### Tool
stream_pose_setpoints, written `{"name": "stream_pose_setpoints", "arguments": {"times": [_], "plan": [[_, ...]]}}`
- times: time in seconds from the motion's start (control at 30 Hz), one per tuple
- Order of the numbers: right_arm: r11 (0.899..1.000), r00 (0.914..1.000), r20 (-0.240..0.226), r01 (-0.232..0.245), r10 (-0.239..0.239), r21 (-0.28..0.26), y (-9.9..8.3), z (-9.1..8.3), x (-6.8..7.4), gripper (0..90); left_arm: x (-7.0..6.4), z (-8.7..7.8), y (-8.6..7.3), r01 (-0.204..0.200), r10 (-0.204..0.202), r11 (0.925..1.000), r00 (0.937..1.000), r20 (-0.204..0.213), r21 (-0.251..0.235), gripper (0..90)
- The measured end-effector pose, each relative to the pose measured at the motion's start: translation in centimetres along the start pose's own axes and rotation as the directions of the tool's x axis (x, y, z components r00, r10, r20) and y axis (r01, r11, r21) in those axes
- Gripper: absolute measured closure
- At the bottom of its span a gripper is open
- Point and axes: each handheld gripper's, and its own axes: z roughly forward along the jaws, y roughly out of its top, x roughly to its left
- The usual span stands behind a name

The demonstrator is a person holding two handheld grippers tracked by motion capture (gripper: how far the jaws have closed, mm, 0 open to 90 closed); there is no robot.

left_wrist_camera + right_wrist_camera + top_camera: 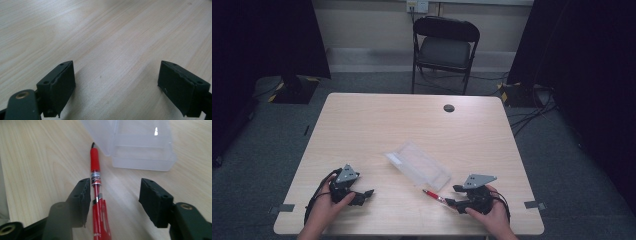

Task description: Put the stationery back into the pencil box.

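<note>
A red pen (432,195) lies on the wooden table (362,130), its tip toward a clear plastic case (418,165) that lies open at mid-table. In the right gripper view the pen (96,182) runs between the jaws, close beside the left one, pointing at the case (140,142). My right gripper (451,196) is open, with the pen's rear end between its jaws on the table. My left gripper (364,196) rests open near the front left of the table; in its own view the gripper (116,85) has bare wood between its jaws.
A black folding chair (445,47) stands beyond the table's far edge. A round cable grommet (449,108) sits in the tabletop near the back. Cables lie on the carpet at the right. Tape marks (286,207) flag the front corners.
</note>
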Motion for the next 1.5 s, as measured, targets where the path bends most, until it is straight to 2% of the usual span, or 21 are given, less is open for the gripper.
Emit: {"name": "stream_pose_setpoints", "arguments": {"times": [0.07, 0.2, 0.27, 0.33, 0.5, 0.9, 0.93, 1.03, 1.13, 1.2, 1.27, 1.3, 1.5], "plan": [[1.0, 0.9996, -0.007, 0.028, -0.028, 0.013, 0.0, 0.4, 0.3, 46.8, 0.0, 0.0, 0.0, 0.0, 0.0, 1.0, 1.0, 0.0, 0.001, 13.9], [0.999, 0.999, -0.026, 0.038, -0.038, 0.005, 0.1, 0.7, 0.5, 49.7, 0.0, 0.0, 0.0, 0.001, -0.001, 1.0, 1.0, 0.0, 0.001, 13.9], [0.998, 0.9975, -0.037, 0.061, -0.06, 0.017, 0.0, 0.9, 0.9, 56.0, 0.0, 0.0, 0.0, 0.001, -0.001, 1.0, 1.0, 0.0, 0.0, 13.9], [0.996, 0.996, -0.029, 0.086, -0.085, 0.023, -0.2, 1.1, 1.1, 58.5, 0.0, 0.0, 0.0, 0.001, -0.001, 1.0, 1.0, 0.0, 0.001, 13.9], [0.995, 0.9947, -0.04, 0.096, -0.095, 0.03, -0.2, 0.8, 0.9, 76.2, 0.0, 0.0, 0.0, 0.0, 0.0, 1.0, 1.0, 0.0, 0.001, 13.9], [0.994, 0.993, -0.073, 0.096, -0.093, 0.044, -0.5, 0.2, 0.4, 77.5, 0.0, 0.0, 0.0, 0.001, -0.001, 1.0, 1.0, 0.0, 0.001, 13.9], [0.995, 0.9934, -0.071, 0.093, -0.09, 0.045, -0.5, 0.2, 0.4, 76.6, 0.0, 0.0, 0.0, 0.0, 0.0, 1.0, 1.0, 0.0, 0.001, 13.9], [0.996, 0.9951, -0.063, 0.079, -0.076, 0.04, -0.3, 0.5, 0.5, 65.8, 0.0, 0.0, 0.0, 0.004, -0.004, 1.0, 1.0, 0.002, 0.001, 13.9], [0.996, 0.9952, -0.061, 0.078, -0.076, 0.034, 0.1, 1.0, 0.6, 65.3, 0.0, 0.0, 0.0, 0.004, -0.004, 1.0, 1.0, 0.001, 0.0, 13.9], [0.996, 0.9953, -0.062, 0.077, -0.075, 0.035, 0.2, 1.2, 0.6, 65.5, 0.0, 0.0, 0.0, 0.0, 0.0, 1.0, 1.0, 0.0, 0.002, 13.9], [0.995, 0.9934, -0.069, 0.093, -0.091, 0.032, 0.5, 1.6, 0.7, 71.4, -0.1, 0.0, 0.0, 0.008, -0.008, 1.0, 1.0, 0.002, 0.0, 13.9], [0.994, 0.9922, -0.071, 0.105, -0.103, 0.035, 0.6, 1.7, 0.8, 78.8, 0.0, 0.0, 0.0, 0.004, -0.004, 1.0, 1.0, 0.002, 0.001, 13.9], [0.994, 0.9919, -0.083, 0.1, -0.096, 0.041, 0.1, 1.0, 0.7, 79.1, 0.0, 0.0, 0.0, 0.0, 0.0, 1.0, 1.0, -0.001, 0.0, 13.9]]}}
